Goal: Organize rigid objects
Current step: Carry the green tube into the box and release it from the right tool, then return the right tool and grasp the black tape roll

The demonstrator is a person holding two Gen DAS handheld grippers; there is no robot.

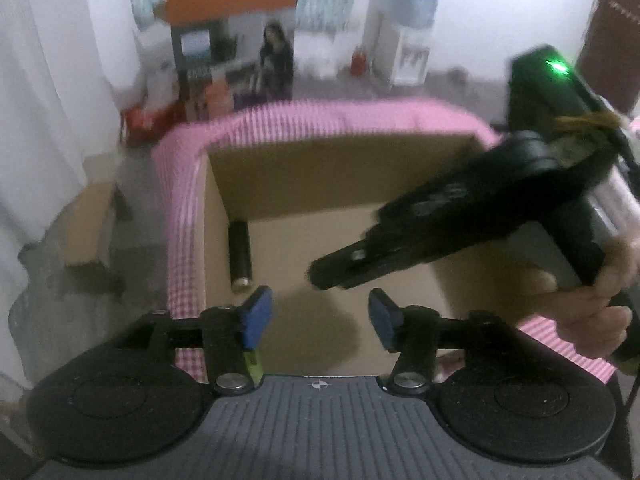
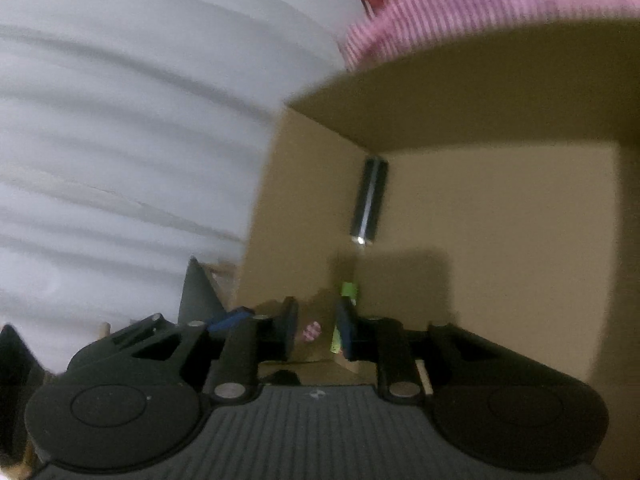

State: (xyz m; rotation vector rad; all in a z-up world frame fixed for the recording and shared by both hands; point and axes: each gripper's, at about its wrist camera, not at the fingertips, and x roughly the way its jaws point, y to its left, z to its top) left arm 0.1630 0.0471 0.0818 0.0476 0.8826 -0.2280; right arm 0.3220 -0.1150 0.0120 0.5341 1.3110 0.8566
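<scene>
The black cylinder (image 1: 239,256), battery-like with a shiny metal end, lies on the floor of the open cardboard box (image 1: 344,176), along the left wall and near the far left corner; in the right wrist view the same cylinder (image 2: 369,202) sits just under the box's far wall. The box rests on a pink checked cloth (image 1: 180,216) that shows around its rim. The right gripper (image 2: 316,330) reaches into the box with its jaws narrowly parted and nothing visibly pinched between them; a green sliver beside one finger is too blurred to name. The left gripper (image 1: 320,316) hovers over the near edge, jaws spread wide and empty. The step looks like placing or releasing inside the box; to do it well, lower the right claw close to the floor before letting go, keep clear of the cylinder so it does not roll, and hold the left claw back from the right one's path.
</scene>
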